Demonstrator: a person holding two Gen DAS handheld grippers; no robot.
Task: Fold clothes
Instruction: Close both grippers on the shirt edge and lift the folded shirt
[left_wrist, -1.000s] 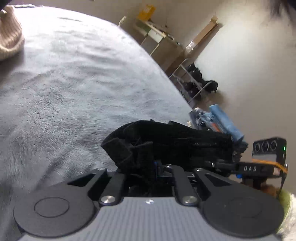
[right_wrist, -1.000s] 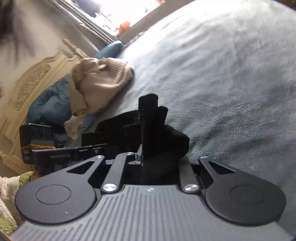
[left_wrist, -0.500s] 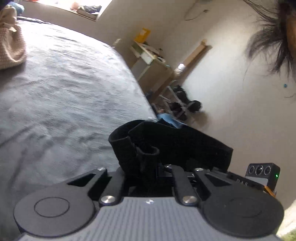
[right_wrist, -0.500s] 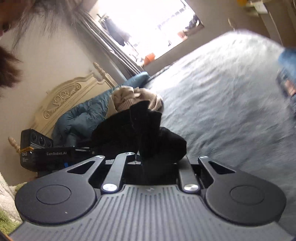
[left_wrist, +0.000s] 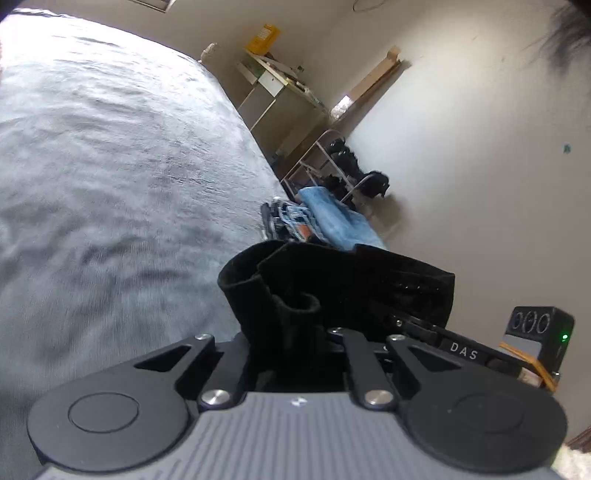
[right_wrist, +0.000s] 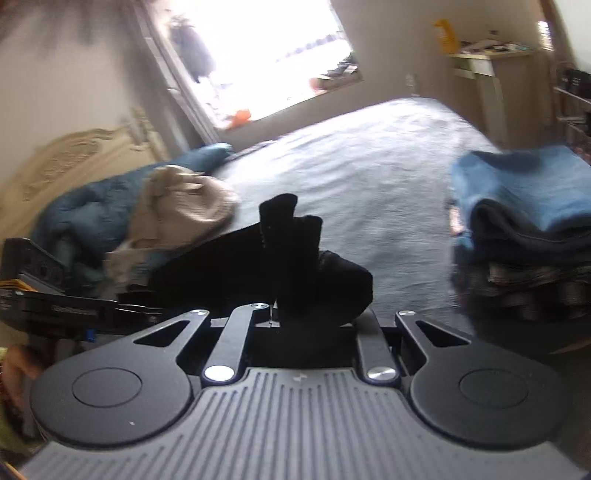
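- Left gripper (left_wrist: 291, 332): jaws nearly closed, pinching one end of the black garment (left_wrist: 343, 280).
- Right gripper (right_wrist: 291, 310): also narrow, clamped on the other end; cloth bunches above its fingers.
- The garment hangs between them, over the grey bed (left_wrist: 110, 166).
- Step, likely: carrying the folded piece.
- Next: set it squarely on the stack (right_wrist: 528, 229) at the bed's edge, both ends level.
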